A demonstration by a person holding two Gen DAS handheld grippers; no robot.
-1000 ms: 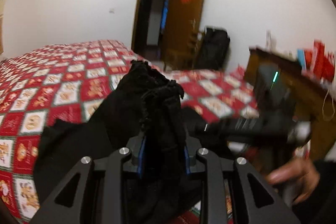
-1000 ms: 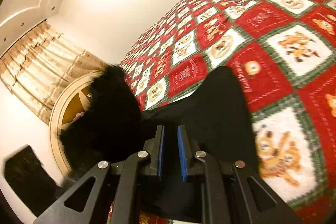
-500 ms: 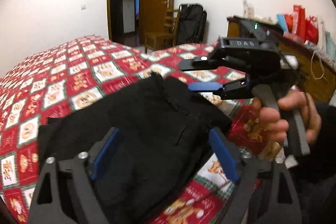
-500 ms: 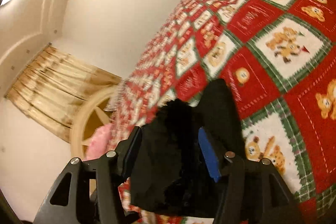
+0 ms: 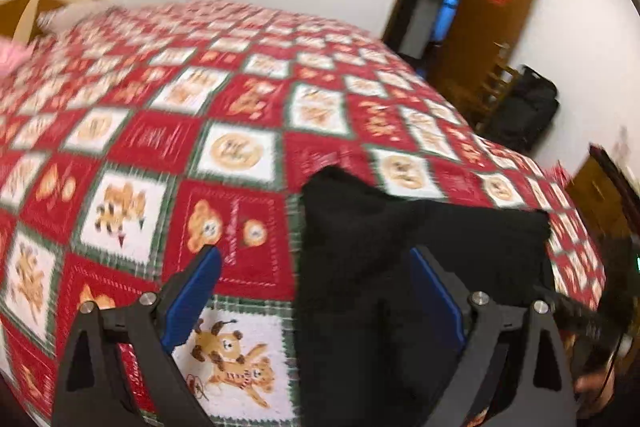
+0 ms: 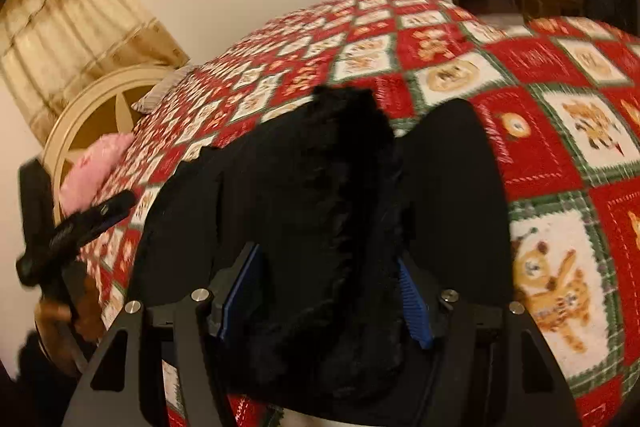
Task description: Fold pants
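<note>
Left wrist view first: the left gripper (image 5: 316, 291) hangs over the bed with its blue-padded fingers (image 5: 192, 297) spread wide and nothing between the pads. The black pants (image 5: 400, 247) lie in a folded heap on the red-and-white patchwork quilt (image 5: 140, 147), just under the gripper's right finger, which overlaps the cloth in the frame; whether it touches the fabric cannot be told. The left finger sits over bare quilt, above a teddy-bear square. Beyond the bed stands an open brown door (image 5: 492, 27) with a red decoration on it, and a dark bag (image 5: 524, 115) sits near a wooden chair (image 5: 490, 91) by the white wall. At the right edge, blurred, is the other gripper's dark body.

Over to the right wrist view: the right gripper (image 6: 324, 301) has its fingers apart too, and a fuzzy ridge of the pants (image 6: 340, 195) bunches up between them. The cloth fills the gap and brushes the blue pads (image 6: 412, 303), yet the jaws are not pressed onto it. The rest of the garment spreads flat on the quilt (image 6: 560, 131) to either side. On the left the left gripper (image 6: 80, 219) shows as a dark blur, too smeared to read. Behind it, a pink pillow (image 6: 96, 171) rests against a cream round headboard (image 6: 104, 99), with beige curtains (image 6: 68, 31) above.
</note>
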